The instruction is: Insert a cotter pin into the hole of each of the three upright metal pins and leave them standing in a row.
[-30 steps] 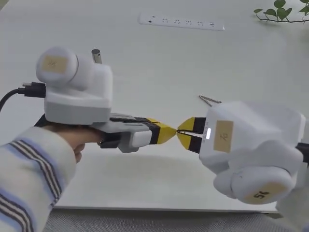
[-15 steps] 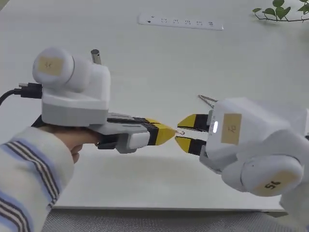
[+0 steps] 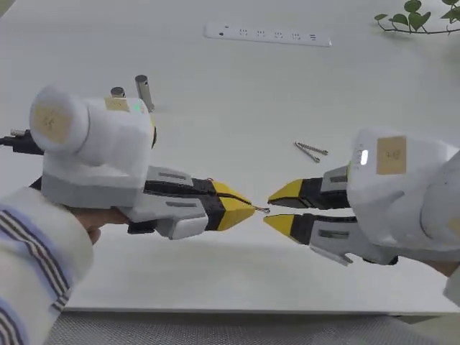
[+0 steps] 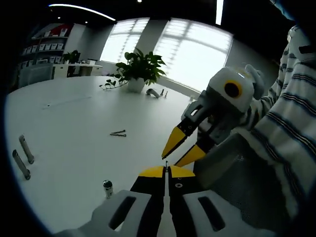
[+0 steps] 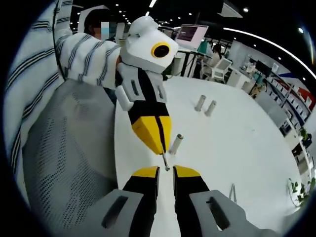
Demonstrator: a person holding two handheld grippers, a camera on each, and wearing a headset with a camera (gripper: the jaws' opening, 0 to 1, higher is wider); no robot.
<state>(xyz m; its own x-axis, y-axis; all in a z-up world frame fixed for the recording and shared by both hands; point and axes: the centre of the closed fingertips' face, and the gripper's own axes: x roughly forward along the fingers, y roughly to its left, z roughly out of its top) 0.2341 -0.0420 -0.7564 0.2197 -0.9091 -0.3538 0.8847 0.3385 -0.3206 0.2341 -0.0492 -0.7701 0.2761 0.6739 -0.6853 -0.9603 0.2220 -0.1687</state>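
The left gripper (image 3: 250, 209) had its jaws pressed together on a cotter pin (image 5: 165, 162), whose thin end stuck out just past the yellow tips. Facing it tip to tip, the right gripper (image 3: 267, 208) stood with its jaws apart, one above and one below the free end of the pin. In the right gripper view that end lay in the narrow gap between that gripper's own jaws, and whether they touched it could not be told. A striped sleeve (image 3: 29, 273) covered the arm behind the left gripper. Both grippers hung above the white table (image 3: 215, 115). Just past the left gripper's tip, in the right gripper view, one metal pin (image 5: 176, 143) stood on the table. Beyond the right gripper's jaws and off to its side, two loose cotter pins (image 3: 310, 150) lay together on the surface. Further out, behind the body of the left gripper, two more metal pins (image 3: 144, 92) stood close beside each other. Well beyond both grippers a white power strip (image 3: 267, 34) lay flat, and the leaves of a plant (image 3: 417, 18) reached in at the far corner beyond the right gripper.
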